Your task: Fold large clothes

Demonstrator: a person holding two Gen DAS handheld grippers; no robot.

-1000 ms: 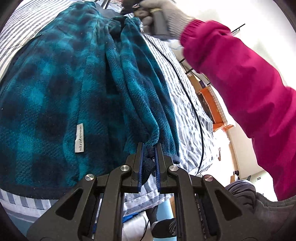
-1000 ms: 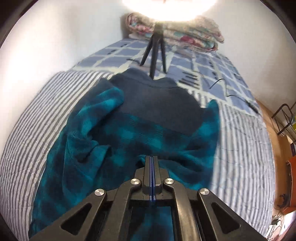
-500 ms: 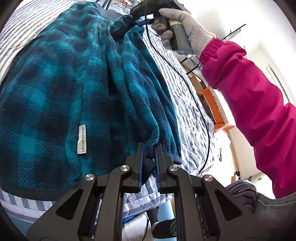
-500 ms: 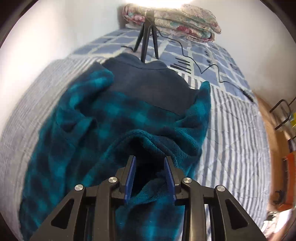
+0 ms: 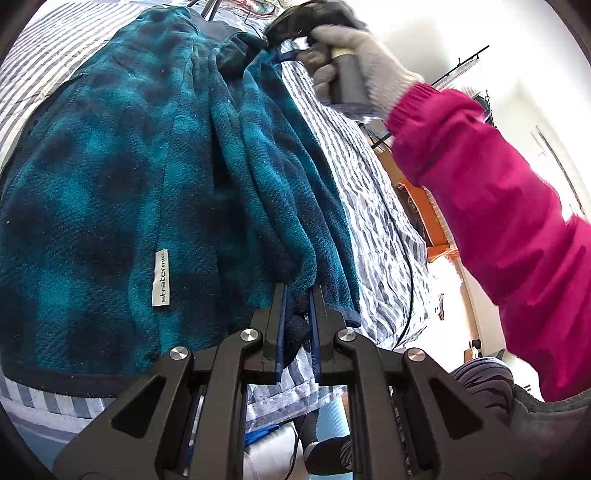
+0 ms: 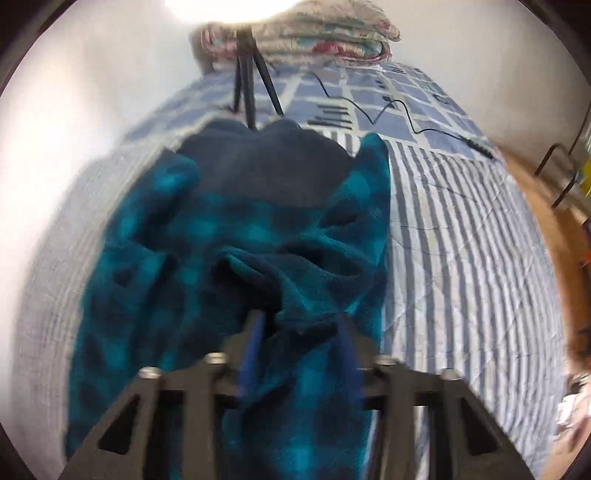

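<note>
A teal and navy plaid fleece jacket (image 5: 122, 192) lies spread on a striped bed, with a white label (image 5: 161, 277) near its hem. My left gripper (image 5: 297, 299) is shut on the dark hem corner of the jacket at the bed's near edge. In the right wrist view the jacket (image 6: 236, 236) shows its navy collar at the far end and a bunched fold in the middle. My right gripper (image 6: 301, 321) is open, its jaws wide apart over that fold. It also shows in the left wrist view (image 5: 295, 22), held in a gloved hand at the jacket's far end.
The striped bedsheet (image 6: 461, 240) runs to the right. A black tripod (image 6: 247, 74) and a cable (image 6: 391, 107) sit on the blue patterned cover beyond the collar. Folded quilts (image 6: 314, 37) are stacked at the wall. An orange crate (image 5: 432, 206) stands beside the bed.
My right gripper opened, let go of the fleece, and drew back a little from the fold. My left gripper stayed shut on the hem corner.
</note>
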